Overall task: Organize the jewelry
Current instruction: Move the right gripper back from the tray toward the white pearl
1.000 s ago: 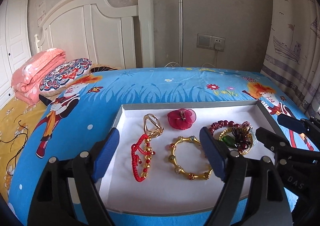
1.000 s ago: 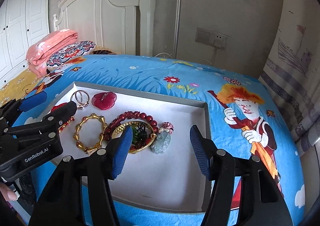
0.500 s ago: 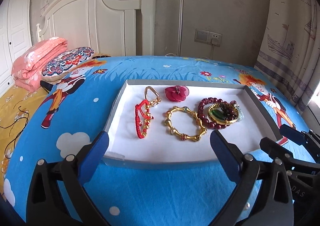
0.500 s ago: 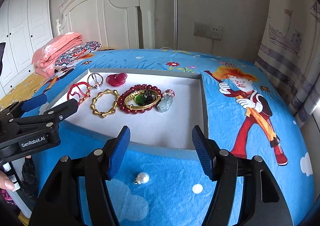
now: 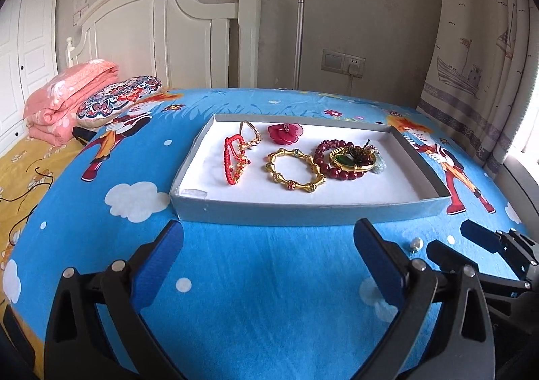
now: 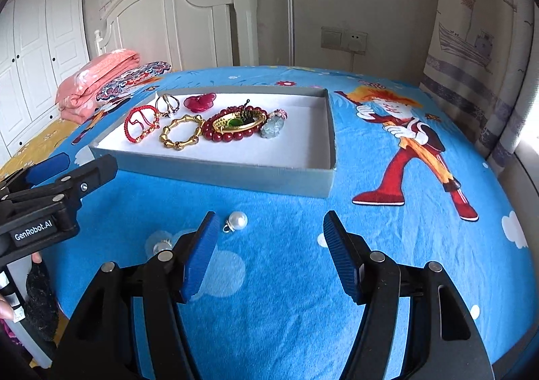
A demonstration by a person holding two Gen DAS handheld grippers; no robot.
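Tray, grey, white-lined, on the blue bedspread: holds red cord bracelet, ring, red flower, gold bracelet, red bead bracelet with gold bangle, jade pendant.

Pearl: on bedspread, outside tray's near edge.

Left gripper: jaws have just been opening, now spread wide, nothing between.

Right gripper: jaws spread, empty; pearl just beyond its left finger.
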